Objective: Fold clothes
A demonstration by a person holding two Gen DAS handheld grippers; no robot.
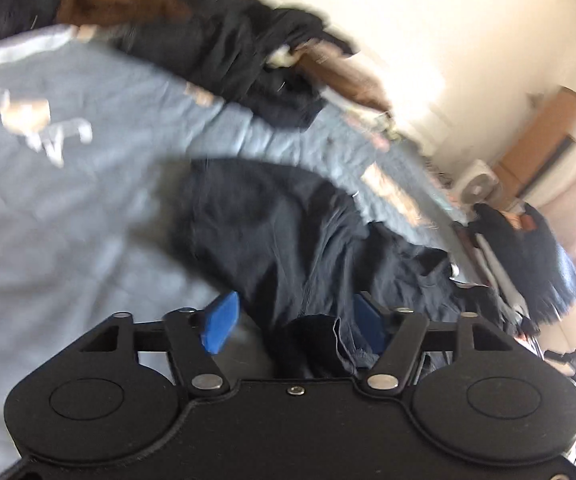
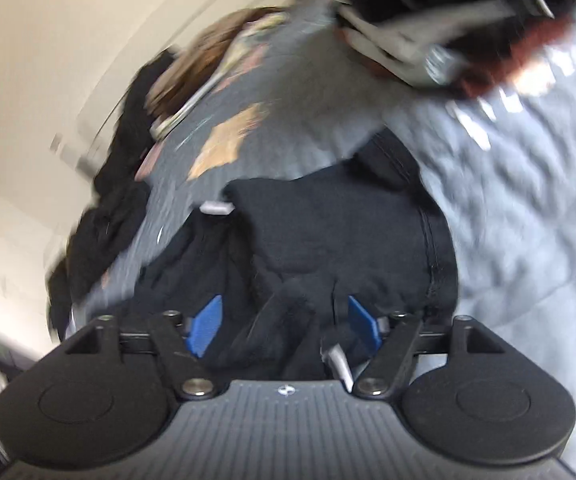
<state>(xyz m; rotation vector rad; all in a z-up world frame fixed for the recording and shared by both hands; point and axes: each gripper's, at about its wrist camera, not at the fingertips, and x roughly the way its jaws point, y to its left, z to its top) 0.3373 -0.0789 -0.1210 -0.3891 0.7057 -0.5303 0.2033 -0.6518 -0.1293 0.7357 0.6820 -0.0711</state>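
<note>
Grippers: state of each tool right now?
Left gripper: open; dark garment lies loose between its blue pads.
Right gripper: open, same dark garment between pads, not clamped.

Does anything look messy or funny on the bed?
Yes. The dark garment lies crumpled on the grey quilt, not flat or folded, with a bunch of it poking up between the open left gripper. More dark clothes sit heaped at the quilt's far edge. The pictures are blurry, so finer details are unclear.
</note>
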